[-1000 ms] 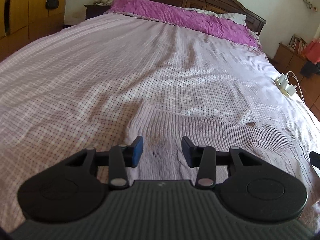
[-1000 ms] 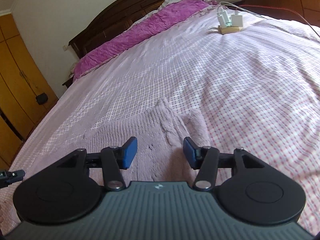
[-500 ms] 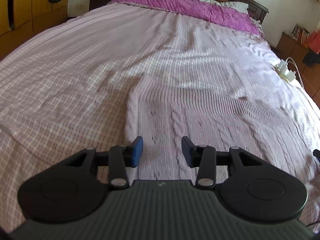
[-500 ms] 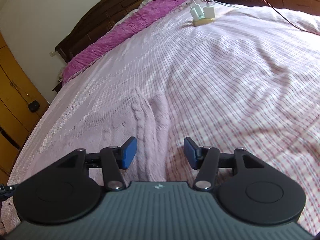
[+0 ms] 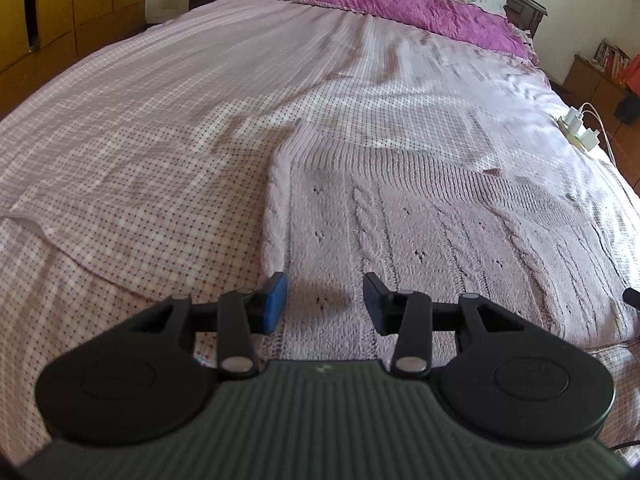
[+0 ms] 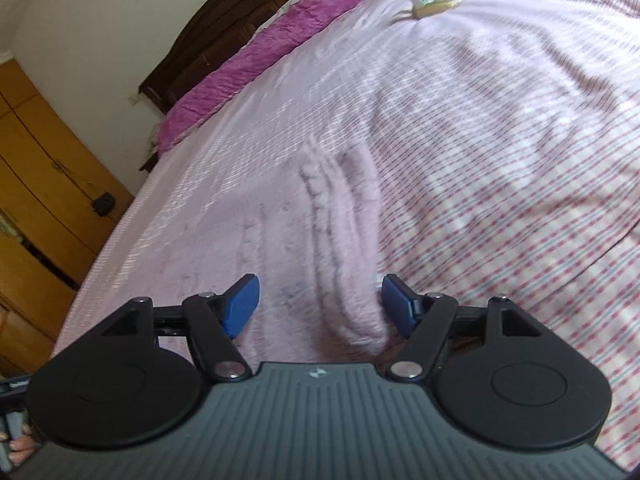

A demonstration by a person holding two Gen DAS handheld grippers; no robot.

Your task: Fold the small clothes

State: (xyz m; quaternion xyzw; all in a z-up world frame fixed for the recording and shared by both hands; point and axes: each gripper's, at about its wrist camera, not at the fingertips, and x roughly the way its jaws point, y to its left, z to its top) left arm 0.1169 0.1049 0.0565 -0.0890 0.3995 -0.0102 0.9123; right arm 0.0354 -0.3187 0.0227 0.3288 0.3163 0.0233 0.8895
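Your left gripper (image 5: 324, 304) hangs low over the near left corner of the pale pink cable-knit sweater (image 5: 440, 232), its blue pads (image 5: 274, 300) apart with only a patch of knit showing between them — nothing is pinched. The left pad sits right at the sweater's left edge, where a thick rolled border runs away from you up the bed; the rest of the garment spreads flat ahead and off to the right, its ribbed band lying farthest from you.

Your right gripper (image 6: 320, 304) has just been spreading its jaws, and they now stand wide. Between them lies the sweater's right side (image 6: 344, 264), a bunched, ropy ridge of knit that runs from just under the fingers up and away. The ridge lies nearer the right pad (image 6: 394, 304) than the left one, but whether that pad touches it you cannot tell from this blurred view.

The sweater rests on a pink-and-white checked bedspread (image 5: 140, 160). Well beyond it a magenta pillow cover (image 5: 380, 0) lies along the dark wooden headboard (image 6: 224, 36), and a power strip with white chargers (image 5: 578, 128) sits near the bed's right edge.
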